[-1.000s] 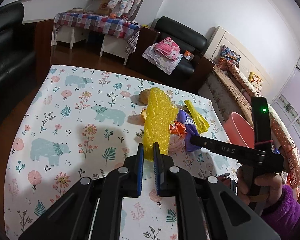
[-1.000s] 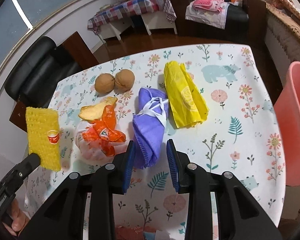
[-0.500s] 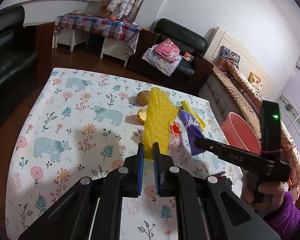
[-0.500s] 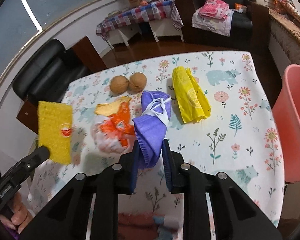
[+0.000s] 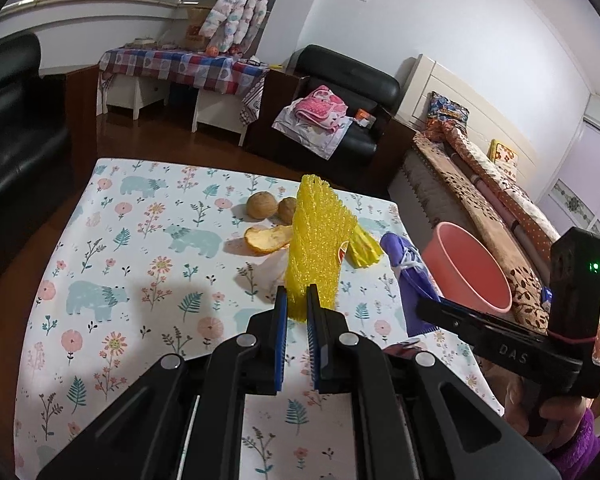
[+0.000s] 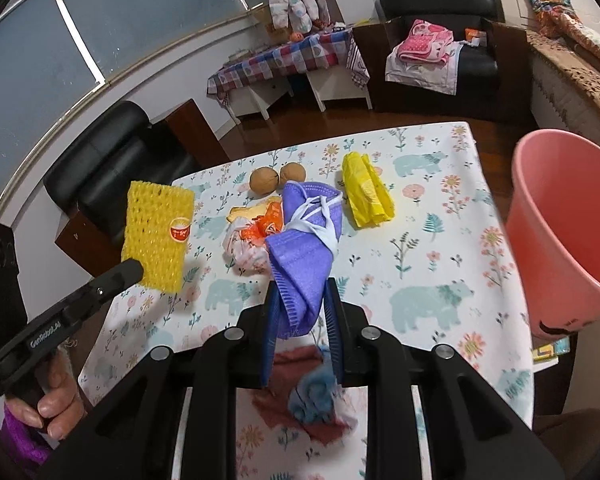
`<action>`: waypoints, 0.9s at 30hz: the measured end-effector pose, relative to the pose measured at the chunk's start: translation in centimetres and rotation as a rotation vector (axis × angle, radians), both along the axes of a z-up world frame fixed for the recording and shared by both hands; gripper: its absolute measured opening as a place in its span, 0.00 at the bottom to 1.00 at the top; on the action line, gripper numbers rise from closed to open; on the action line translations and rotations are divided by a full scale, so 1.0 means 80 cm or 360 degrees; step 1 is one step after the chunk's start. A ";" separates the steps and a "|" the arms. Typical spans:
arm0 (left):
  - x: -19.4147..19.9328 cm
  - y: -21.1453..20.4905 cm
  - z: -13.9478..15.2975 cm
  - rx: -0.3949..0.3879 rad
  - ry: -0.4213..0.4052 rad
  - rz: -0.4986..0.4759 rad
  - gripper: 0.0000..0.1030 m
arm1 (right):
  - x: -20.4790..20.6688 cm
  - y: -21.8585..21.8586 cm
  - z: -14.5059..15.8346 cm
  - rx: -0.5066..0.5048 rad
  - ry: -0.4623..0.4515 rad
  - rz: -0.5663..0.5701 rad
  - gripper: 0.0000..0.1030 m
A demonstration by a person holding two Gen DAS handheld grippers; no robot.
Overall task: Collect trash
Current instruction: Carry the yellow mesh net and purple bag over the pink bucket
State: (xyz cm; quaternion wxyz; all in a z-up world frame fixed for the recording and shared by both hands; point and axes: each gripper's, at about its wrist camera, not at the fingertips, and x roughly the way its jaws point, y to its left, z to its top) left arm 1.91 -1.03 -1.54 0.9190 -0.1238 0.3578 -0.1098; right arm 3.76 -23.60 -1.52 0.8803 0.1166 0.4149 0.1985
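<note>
Right gripper [image 6: 302, 308] is pinching the purple face mask [image 6: 306, 240] by its near end, holding it up above the floral table [image 6: 440, 264], while the left gripper [image 5: 297, 306] is clamping the lower edge of the yellow foam net [image 5: 318, 244], which is standing upright above its fingers. Both pieces are looking light, soft and floppy, so an edge pinch is probably serving well enough. Off to the right, just beyond the table edge, the pink bin [image 6: 560, 216] is waiting, near the mask.
</note>
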 end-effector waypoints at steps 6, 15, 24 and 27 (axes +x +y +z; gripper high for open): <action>-0.005 -0.020 0.010 0.0029 -0.0016 -0.0033 0.08 | -0.023 -0.015 0.010 -0.0008 -0.0061 -0.0038 0.22; -0.005 -0.054 0.019 0.0079 -0.0028 -0.0100 0.08 | -0.048 -0.046 0.025 -0.0003 -0.0154 -0.0112 0.22; 0.002 -0.099 0.031 0.0109 -0.0054 -0.0188 0.08 | -0.061 -0.093 0.037 0.0041 -0.0223 -0.0253 0.22; 0.006 -0.117 0.036 0.0126 -0.0069 -0.0228 0.08 | -0.061 -0.110 0.038 0.0059 -0.0232 -0.0300 0.22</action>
